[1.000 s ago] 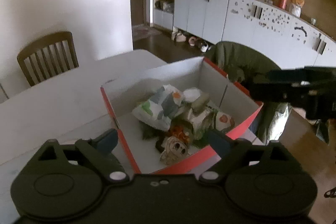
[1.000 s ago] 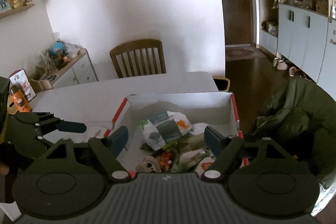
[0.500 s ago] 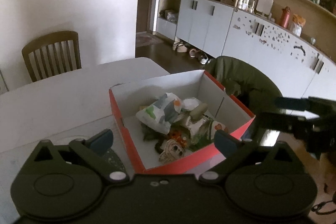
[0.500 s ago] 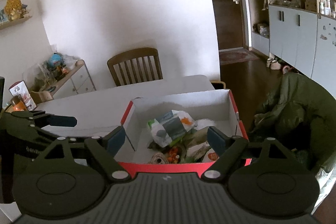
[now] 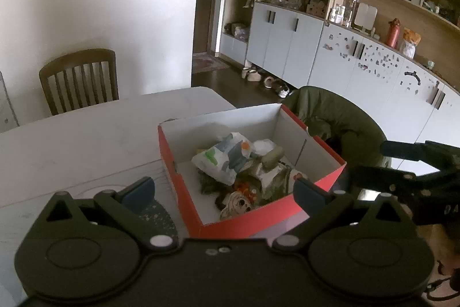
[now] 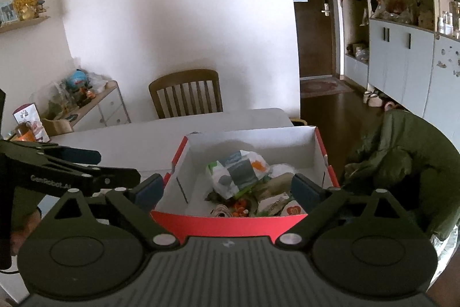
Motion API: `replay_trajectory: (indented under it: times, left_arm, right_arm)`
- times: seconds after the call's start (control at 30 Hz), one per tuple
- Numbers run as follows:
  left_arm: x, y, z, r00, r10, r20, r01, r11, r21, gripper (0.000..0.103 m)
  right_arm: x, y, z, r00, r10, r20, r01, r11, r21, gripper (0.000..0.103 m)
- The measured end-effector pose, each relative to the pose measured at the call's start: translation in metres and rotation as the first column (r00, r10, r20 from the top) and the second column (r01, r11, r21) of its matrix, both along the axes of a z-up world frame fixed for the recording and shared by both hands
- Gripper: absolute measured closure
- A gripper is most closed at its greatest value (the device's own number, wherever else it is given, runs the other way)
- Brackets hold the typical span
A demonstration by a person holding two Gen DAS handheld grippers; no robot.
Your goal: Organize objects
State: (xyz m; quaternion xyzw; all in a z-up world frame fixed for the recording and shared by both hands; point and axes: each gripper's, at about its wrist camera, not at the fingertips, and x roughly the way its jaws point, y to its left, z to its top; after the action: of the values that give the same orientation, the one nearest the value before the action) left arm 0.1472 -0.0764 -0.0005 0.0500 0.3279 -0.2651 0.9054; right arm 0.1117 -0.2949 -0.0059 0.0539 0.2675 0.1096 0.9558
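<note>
White table, box at edge

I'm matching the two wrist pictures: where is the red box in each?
Left wrist: red box sits centre-right, one corner pointing at the camera, between the tool's fingers.
Right wrist: red box sits low centre, its red front wall facing the camera.
Shared landmark: the wooden chair behind the table.

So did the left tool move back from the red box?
Yes. The left tool pulled back; the red box looks smaller beside the wooden chair.
</note>
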Motion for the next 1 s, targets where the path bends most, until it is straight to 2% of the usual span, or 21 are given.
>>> replay_trajectory:
  times: [0.3, 0.53, 1.0]
  left_arm:
    - [-0.007, 0.001, 0.001, 1.000, 0.015, 0.016, -0.015, 1.000, 0.007, 0.001]
    - [-0.008, 0.002, 0.001, 1.000, 0.013, 0.020, -0.013, 1.000, 0.010, 0.001]
    - [-0.002, -0.002, -0.006, 1.000, 0.012, 0.014, -0.013, 0.999, 0.035, 0.001]
  right_arm:
    - [-0.006, -0.002, 0.001, 0.999, -0.051, 0.012, 0.051, 0.999, 0.013, 0.002]
    - [-0.005, 0.000, -0.003, 0.993, -0.118, 0.011, 0.118, 0.992, -0.035, 0.002]
    - [0.000, 0.001, -0.011, 0.993, -0.121, -0.008, 0.121, 0.992, -0.034, 0.001]
